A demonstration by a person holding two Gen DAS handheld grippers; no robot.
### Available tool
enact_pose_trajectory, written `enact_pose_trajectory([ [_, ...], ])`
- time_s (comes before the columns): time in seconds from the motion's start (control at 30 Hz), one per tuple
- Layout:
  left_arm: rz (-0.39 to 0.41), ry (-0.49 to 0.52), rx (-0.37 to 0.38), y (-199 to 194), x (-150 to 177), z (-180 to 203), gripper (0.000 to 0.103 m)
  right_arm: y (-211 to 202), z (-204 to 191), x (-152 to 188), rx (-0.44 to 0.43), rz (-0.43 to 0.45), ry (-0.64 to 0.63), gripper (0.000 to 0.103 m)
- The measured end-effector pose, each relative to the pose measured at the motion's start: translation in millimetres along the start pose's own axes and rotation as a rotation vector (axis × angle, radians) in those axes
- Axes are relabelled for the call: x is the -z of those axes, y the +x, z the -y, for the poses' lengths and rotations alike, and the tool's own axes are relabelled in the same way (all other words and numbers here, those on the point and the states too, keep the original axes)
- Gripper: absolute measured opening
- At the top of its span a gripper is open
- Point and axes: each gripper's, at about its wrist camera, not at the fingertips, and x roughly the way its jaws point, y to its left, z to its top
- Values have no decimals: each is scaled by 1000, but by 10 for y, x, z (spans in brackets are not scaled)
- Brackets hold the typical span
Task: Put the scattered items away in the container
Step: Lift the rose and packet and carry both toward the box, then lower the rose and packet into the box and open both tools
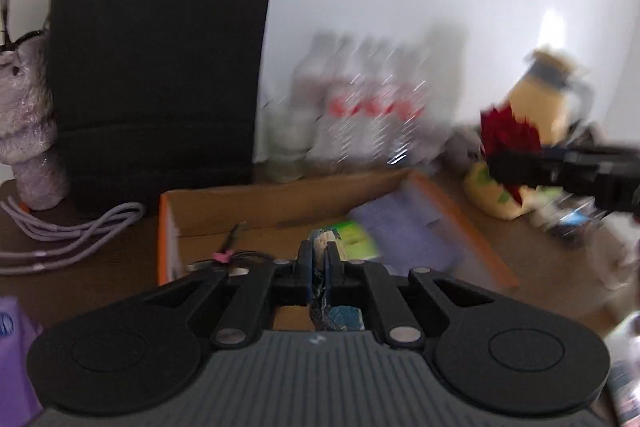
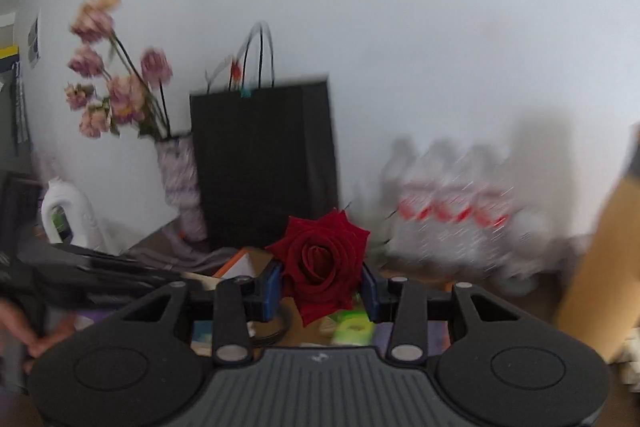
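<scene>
Now both loads hang over the cardboard box (image 1: 280, 203) — right gripper (image 2: 322, 285) clamping a red rose (image 2: 320, 259), left gripper (image 1: 318, 259) pinching a patterned packet (image 1: 320, 255) — lower, then release.

The open cardboard box (image 1: 280, 211) sits on the brown wooden table (image 1: 540, 267), with a folded lilac cloth (image 1: 408, 231) and a green packet (image 1: 356, 239) inside toward its right. Behind it on the left stands the tall black paper bag (image 1: 160, 75); a pack of clear plastic water bottles (image 1: 360, 107) stands far right of the bag. A coiled lilac cable (image 1: 68, 231) lies left of the box.
</scene>
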Motion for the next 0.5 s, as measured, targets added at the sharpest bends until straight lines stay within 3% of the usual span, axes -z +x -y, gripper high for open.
enact_pose_trajectory([
  [0.1,-120,0,70,537,-68,-102,6,813,94,-92,-36,-152,43,39],
  [0.2,-162,52,89,852,-6,-45,10,1435,98,-6,-22,-257,22,39],
  [0.27,-190,114,28,911,48,-17,31,1749,117,60,-25,-317,18,39],
  [0.3,-187,126,-4,863,74,-50,46,1868,124,95,-34,-341,22,39],
  [0.33,-158,125,1,753,92,-115,54,1952,129,120,-52,-356,26,39],
  [0.4,-81,87,60,472,104,-325,67,2035,106,145,-110,-361,28,39],
  [0.47,-34,32,48,252,104,-540,70,2120,1,151,-175,-388,-4,40],
  [0.5,-51,14,44,205,118,-613,70,2176,-74,160,-209,-404,-12,42],
])
